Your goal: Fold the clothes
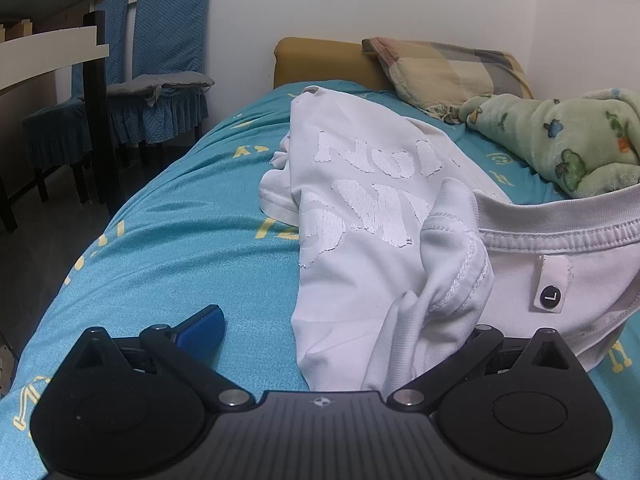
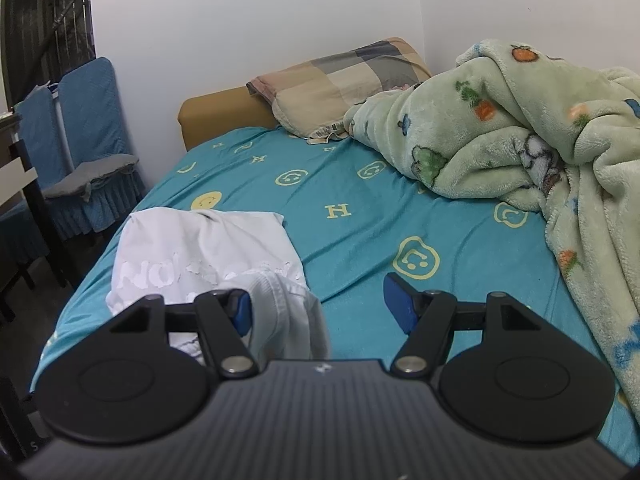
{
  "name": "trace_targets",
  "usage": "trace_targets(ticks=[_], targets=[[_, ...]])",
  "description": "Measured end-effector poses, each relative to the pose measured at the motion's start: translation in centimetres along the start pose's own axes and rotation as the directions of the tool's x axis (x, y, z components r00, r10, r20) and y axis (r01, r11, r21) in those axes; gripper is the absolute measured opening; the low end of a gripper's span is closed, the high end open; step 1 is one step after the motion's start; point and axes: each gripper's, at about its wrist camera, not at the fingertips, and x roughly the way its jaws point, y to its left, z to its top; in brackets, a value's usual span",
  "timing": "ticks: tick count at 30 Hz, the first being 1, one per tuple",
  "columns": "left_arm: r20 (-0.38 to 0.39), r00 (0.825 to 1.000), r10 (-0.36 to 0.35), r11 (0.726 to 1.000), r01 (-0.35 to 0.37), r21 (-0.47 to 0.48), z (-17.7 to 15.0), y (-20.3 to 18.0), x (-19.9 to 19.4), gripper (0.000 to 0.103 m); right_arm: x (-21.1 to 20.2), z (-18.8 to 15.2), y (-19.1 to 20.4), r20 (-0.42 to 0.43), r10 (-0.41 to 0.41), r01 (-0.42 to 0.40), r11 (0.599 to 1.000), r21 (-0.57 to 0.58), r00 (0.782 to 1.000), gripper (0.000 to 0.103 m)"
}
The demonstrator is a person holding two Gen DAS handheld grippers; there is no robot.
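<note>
White T-shirt lying crumpled on the teal bedsheet, toward the bed's left side in the right wrist view, embroidered lettering facing up, collar and size tag turned toward the left wrist camera. Left gripper low over the sheet with jaws spread wide; blue pad of one finger bare on the sheet side, the other finger buried under a fold of the shirt, so fabric sits between the jaws without a visible pinch. Right gripper also spread wide, a bunched edge of the shirt lying in the gap against the left-hand blue pad, the right-hand pad clear above bare sheet. Green fleece blanket heaped on the far right of the bed, checked pillow against the tan headboard. Blue-covered chairs beside the bed, by the wall.
</note>
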Motion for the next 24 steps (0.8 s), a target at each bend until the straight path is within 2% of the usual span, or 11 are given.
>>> trace_targets(ticks=[24], targets=[[0.003,1.0,-0.001,1.0,0.001,0.002,0.0,0.04,-0.05,0.103,-0.01,-0.15,-0.09,-0.007,0.01,-0.01,1.0,0.02,1.0,0.067]])
